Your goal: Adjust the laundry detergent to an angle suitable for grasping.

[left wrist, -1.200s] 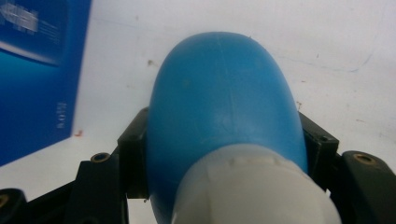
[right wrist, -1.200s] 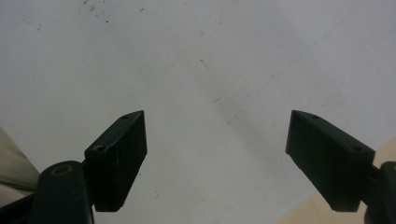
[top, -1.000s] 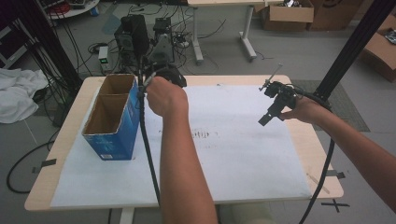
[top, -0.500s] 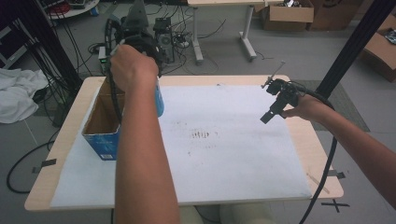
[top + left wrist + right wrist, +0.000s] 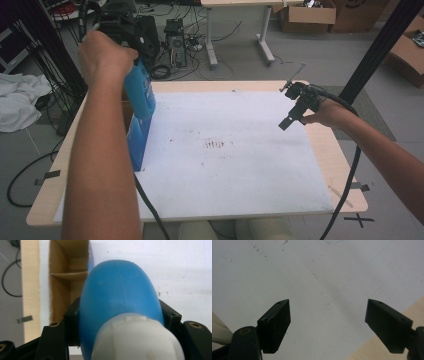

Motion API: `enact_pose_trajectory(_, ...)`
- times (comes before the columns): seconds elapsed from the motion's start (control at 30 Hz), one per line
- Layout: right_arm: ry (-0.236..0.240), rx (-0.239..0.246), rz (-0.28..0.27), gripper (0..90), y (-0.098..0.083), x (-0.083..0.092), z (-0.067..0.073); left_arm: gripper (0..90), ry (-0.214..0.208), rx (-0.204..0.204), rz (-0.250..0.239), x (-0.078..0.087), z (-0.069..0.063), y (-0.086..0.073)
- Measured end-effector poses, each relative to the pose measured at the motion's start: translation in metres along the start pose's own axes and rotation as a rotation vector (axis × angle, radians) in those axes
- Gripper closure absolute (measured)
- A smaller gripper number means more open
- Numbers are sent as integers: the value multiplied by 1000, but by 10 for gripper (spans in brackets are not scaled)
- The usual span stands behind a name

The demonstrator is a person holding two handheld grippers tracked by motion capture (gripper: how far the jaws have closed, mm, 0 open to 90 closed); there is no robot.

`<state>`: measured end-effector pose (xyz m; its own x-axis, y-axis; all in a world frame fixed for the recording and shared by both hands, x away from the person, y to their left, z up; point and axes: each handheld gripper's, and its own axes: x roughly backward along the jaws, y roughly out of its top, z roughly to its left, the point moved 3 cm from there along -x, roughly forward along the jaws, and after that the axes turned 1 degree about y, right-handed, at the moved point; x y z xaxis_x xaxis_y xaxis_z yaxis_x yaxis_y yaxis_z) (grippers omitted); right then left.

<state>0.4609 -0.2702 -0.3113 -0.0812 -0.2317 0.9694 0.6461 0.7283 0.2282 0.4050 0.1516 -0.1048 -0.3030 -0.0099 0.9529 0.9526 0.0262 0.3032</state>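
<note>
Bottle up in the air at the far left, blue with a white cap, clamped at the neck between the jaws of the left gripper. It hangs over the open cardboard box with its divider, above the table's left edge. Over on the right, the right gripper hovers above the white sheet, jaws spread wide, holding nothing.
</note>
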Motion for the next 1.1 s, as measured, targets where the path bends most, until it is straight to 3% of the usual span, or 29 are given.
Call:
enact_pose_trajectory(0.33, -12, -11, 4, 203, 2, 2, 3, 377, 12, -10, -18, 11, 30, -2)
enact_pose_trajectory(0.47, -15, -14, 1, 203, 0, 4, 3, 378, 45, -33, -31, 7, 38, -1)
enact_pose_trajectory(0.87, -19, -36, 8, 203, -5, 1, 0, 378, 86, -54, -32, -37, 65, -7)
enact_pose_trajectory(1.1, -25, -40, 17, 204, -5, -1, 0, 378, 65, -45, -23, -71, 76, -15)
